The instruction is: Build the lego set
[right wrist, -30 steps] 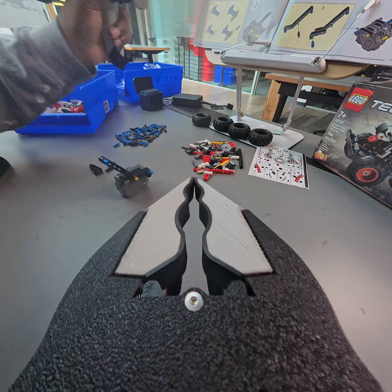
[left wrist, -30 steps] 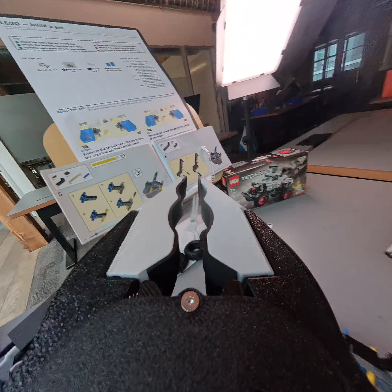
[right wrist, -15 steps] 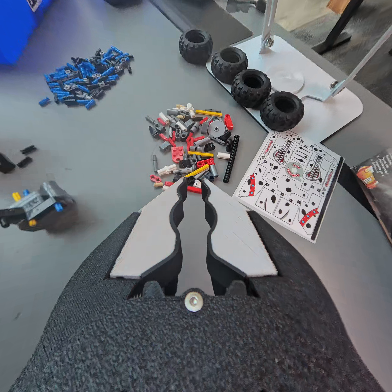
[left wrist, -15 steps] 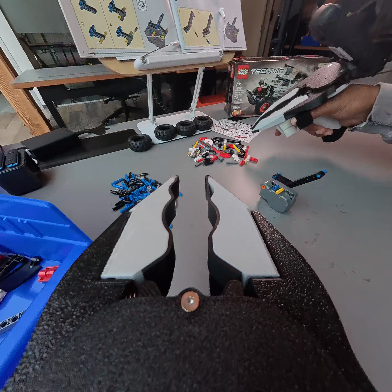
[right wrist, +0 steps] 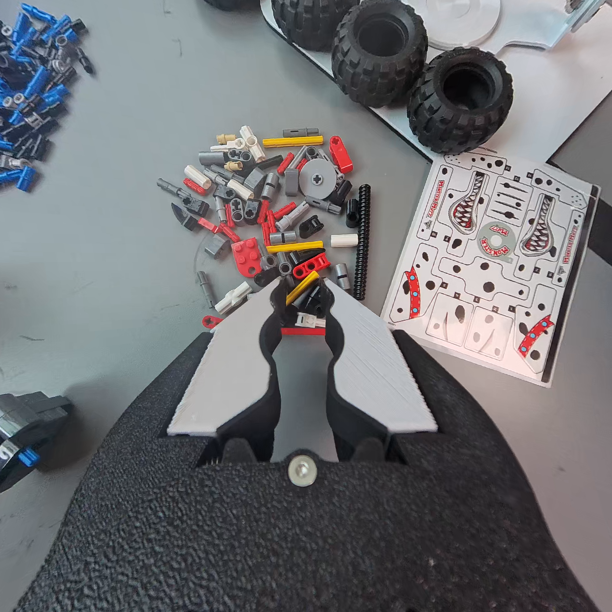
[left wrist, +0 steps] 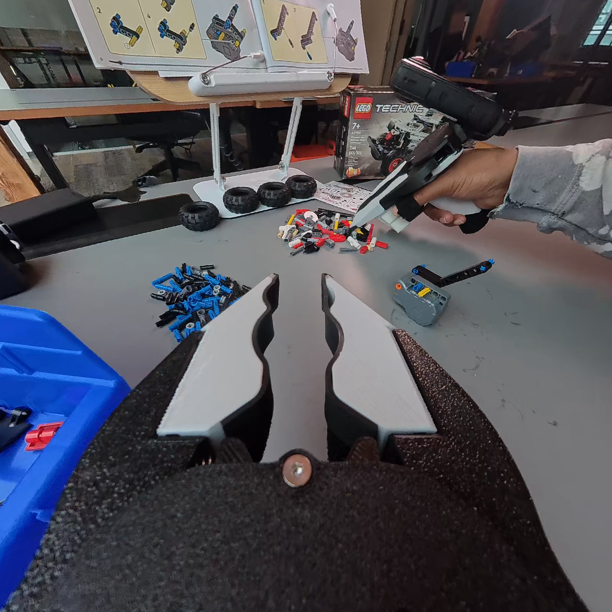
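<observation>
My left gripper (left wrist: 299, 278) is open and empty above the grey table, between a pile of blue and black pins (left wrist: 195, 298) and a grey partly built assembly (left wrist: 422, 298) with a black beam. My right gripper (right wrist: 300, 284) is open, with its tips down in the near edge of a mixed pile of small red, grey, yellow and white parts (right wrist: 265, 205). A yellow axle (right wrist: 303, 285) and black parts lie between its fingers. In the left wrist view, the right gripper (left wrist: 356, 225) is held by a hand and points into the same pile (left wrist: 318, 231).
Several black tyres (right wrist: 460, 99) sit by the white stand base, with a sticker sheet (right wrist: 490, 265) right of the pile. The set's box (left wrist: 381, 132) and an open instruction booklet (left wrist: 215, 33) on its stand are at the back. A blue bin (left wrist: 49, 381) is at my left. Left tips to right tips: about 25 centimetres.
The right gripper has dropped from above the table into the mixed pile, and its fingers have opened a little. The left gripper swung down from the booklet and opened.
</observation>
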### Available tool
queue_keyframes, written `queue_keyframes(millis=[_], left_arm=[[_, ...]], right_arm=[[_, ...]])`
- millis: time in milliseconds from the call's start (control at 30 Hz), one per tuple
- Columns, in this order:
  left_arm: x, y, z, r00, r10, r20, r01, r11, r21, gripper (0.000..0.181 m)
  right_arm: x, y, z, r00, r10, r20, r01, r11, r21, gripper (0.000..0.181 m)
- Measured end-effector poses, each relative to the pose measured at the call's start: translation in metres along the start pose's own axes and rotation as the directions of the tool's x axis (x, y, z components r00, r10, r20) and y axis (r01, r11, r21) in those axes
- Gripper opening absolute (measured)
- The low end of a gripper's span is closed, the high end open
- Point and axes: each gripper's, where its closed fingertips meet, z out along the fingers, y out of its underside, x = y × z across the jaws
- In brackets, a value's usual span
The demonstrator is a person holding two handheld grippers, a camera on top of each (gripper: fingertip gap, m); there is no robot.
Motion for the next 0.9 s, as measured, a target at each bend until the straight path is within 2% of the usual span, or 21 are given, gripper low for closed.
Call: queue_keyframes(millis=[167, 300, 467, 600, 700, 767, 833, 900], left_arm=[[0.004, 0.001, 0.001, 1.0, 0.016, -0.014, -0.016, 1.0, -0.003, 0.027], [0.004, 0.0, 0.0, 1.0, 0.005, -0.018, -0.005, 1.0, 0.003, 0.027], [0.003, -0.002, -0.001, 1.0, -0.005, -0.02, 0.005, 1.0, 0.012, 0.027], [0.003, -0.001, 0.0, 1.0, -0.001, -0.022, 0.002, 1.0, 0.007, 0.027], [0.004, 0.001, 0.001, 1.0, 0.001, -0.023, -0.001, 1.0, 0.001, 0.027], [0.004, 0.002, 0.001, 1.0, 0.0, -0.023, 0.0, 1.0, -0.003, 0.027], [0.003, 0.002, 0.001, 1.0, 0.001, -0.019, -0.001, 1.0, -0.006, 0.027], [0.001, 0.002, 0.001, 1.0, -0.002, -0.013, 0.002, 1.0, -0.006, 0.027]], right_arm=[[0.002, 0.002, 0.001, 0.996, -0.07, -0.058, 0.068, 0.997, -0.031, 0.018], [0.006, 0.004, 0.002, 0.995, -0.087, -0.049, 0.085, 0.996, -0.042, 0.005], [0.008, 0.0, -0.001, 0.997, -0.076, -0.009, 0.076, 0.997, 0.026, 0.004], [0.007, -0.012, -0.015, 0.998, -0.031, 0.058, 0.025, 0.994, 0.106, 0.004], [0.003, -0.029, -0.034, 0.988, 0.019, 0.156, -0.051, 0.978, 0.203, 0.004], [-0.008, -0.048, -0.063, 0.968, 0.009, 0.252, -0.092, 0.942, 0.323, 0.004], [-0.029, -0.058, -0.105, 0.957, -0.117, 0.266, -0.014, 0.895, 0.445, 0.004], [-0.04, -0.038, -0.125, 0.96, -0.219, 0.172, 0.136, 0.907, 0.4, 0.004]])
